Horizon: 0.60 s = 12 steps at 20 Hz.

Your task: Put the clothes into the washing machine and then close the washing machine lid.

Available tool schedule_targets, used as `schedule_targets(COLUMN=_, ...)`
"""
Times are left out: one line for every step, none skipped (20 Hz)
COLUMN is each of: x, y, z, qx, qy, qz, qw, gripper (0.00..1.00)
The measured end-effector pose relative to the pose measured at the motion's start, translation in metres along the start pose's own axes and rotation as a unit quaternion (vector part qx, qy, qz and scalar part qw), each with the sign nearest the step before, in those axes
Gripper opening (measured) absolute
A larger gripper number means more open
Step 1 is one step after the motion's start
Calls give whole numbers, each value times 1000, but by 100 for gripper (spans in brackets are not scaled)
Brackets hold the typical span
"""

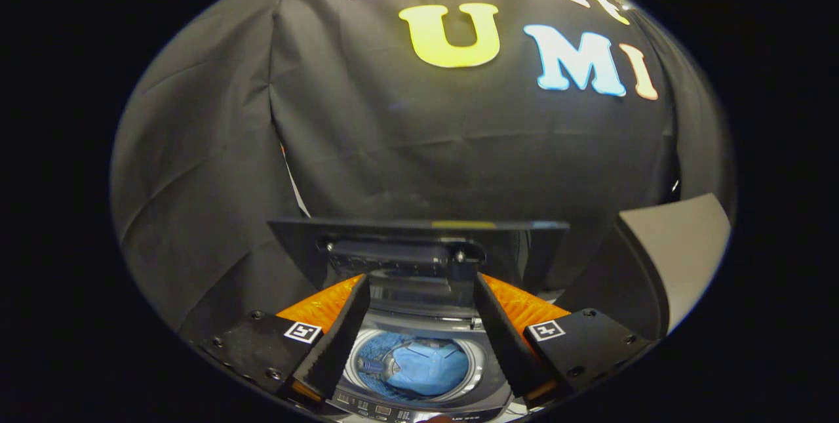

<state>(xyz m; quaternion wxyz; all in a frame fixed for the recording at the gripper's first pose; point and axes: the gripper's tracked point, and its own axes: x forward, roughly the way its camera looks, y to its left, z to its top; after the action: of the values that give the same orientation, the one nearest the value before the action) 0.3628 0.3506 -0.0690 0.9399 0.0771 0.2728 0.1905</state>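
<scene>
Claw spread wide, nothing between its 2 fingers; jaws frame the washer's opening w/ the lid just ahead at 12 o'clock. Washing machine sits below the fingers. Blue clothes lie in the drum, between the fingers, toward 6 o'clock. Lid stands upright, open, edge-on beyond the fingertips. Judgement: step 1 (loading) looks done; step 2 (close lid) in hand. Next move likely calls for getting a finger on or behind the lid's top edge, then swinging it fwd and down over the drum. Risk: the lid may slip off the finger tips.
</scene>
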Motion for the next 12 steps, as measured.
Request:
schedule_targets(x=-5, y=-1, z=15, qx=-7, qy=-14, qz=0, qw=1000, gripper=98)
schedule_targets(x=-7, y=-1, z=29, qx=-15, qy=-26, qz=1, qw=1000, gripper=98)
schedule_targets(x=-8, y=0, z=39, qx=-22, qy=-34, qz=1, qw=999, gripper=98)
schedule_targets(x=-5, y=-1, z=48, qx=-26, qy=-37, qz=1, qw=999, gripper=98)
schedule_targets(x=-2, y=0, z=56, qx=-24, qy=-39, qz=2, qw=999, gripper=98)
schedule_targets(x=2, y=1, z=62, qx=-18, qy=-37, qz=3, qw=999, gripper=98)
schedule_targets(x=7, y=4, z=68, qx=-8, qy=-37, qz=8, qw=999, gripper=98)
schedule_targets(x=13, y=6, z=74, qx=-1, qy=-39, qz=11, qw=999, gripper=98)
schedule_targets(x=18, y=8, z=79, qx=0, qy=-39, qz=10, qw=999, gripper=98)
schedule_targets(x=26, y=8, z=87, qx=-5, qy=-38, qz=8, qw=999, gripper=98)
schedule_targets(x=35, y=8, z=90, qx=-10, qy=-35, qz=6, qw=999, gripper=99)
schedule_targets(x=45, y=9, z=90, qx=-12, qy=-28, qz=5, qw=1000, gripper=99)
